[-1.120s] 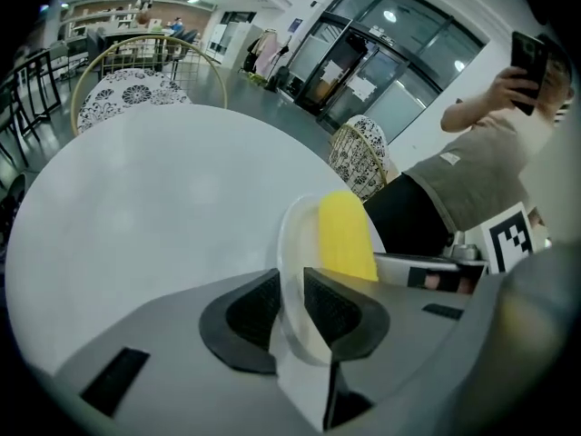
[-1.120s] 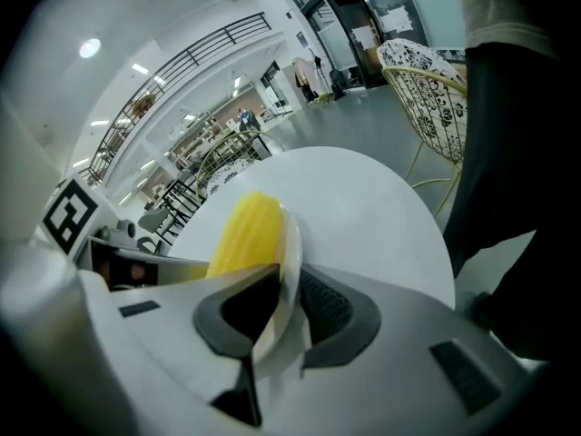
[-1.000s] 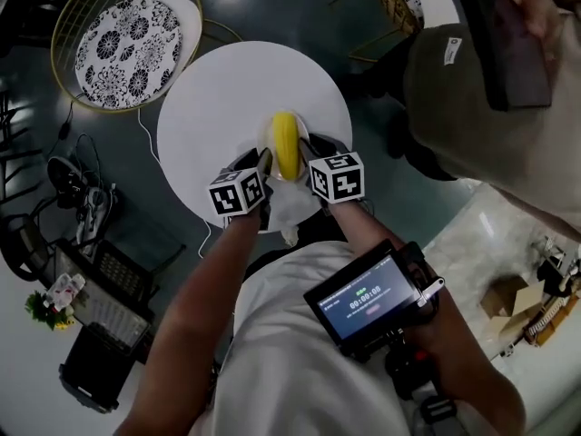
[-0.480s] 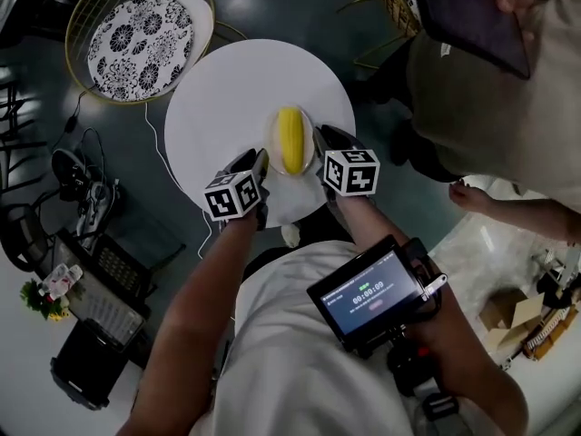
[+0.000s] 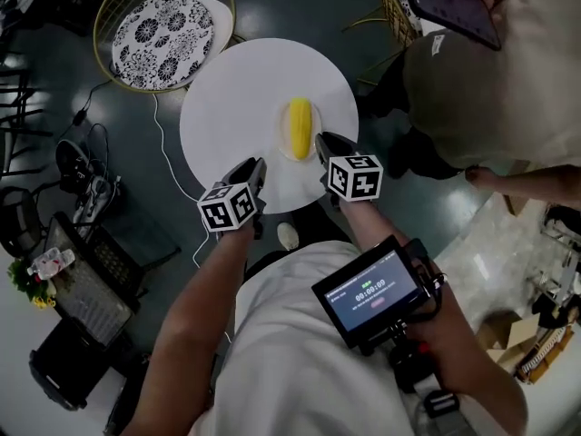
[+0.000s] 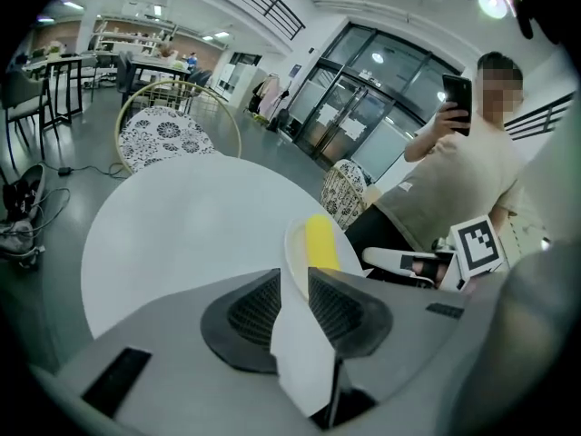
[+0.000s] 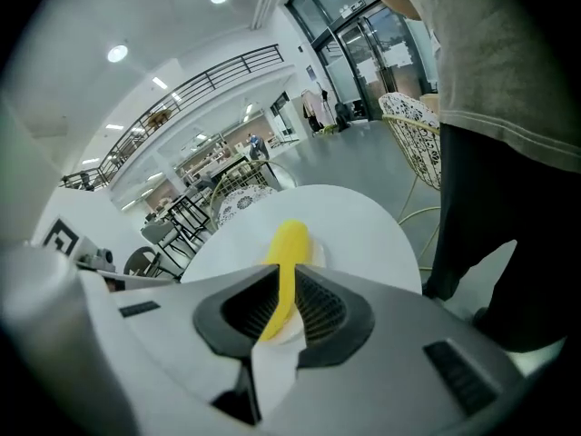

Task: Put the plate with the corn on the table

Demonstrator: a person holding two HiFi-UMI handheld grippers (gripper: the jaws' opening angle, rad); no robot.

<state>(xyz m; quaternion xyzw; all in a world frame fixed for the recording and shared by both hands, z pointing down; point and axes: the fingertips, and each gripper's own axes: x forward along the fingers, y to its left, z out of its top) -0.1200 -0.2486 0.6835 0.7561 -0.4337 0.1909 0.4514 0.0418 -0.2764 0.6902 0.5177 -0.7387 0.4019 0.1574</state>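
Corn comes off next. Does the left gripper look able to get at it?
Probably yes: the left gripper, jaws apart, faces the corn across bare table, with only the plate rim between.

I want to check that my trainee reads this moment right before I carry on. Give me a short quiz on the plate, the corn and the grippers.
1. True or false: the plate rests on the table.
2. What lies on the plate? A) corn B) a cup C) nothing
3. In the head view, which is nearer the plate, the left gripper or the right gripper?

Key: 1 true. 2 A. 3 right: its tips reach the plate's rim, while the left gripper is clear of it, jaws apart.
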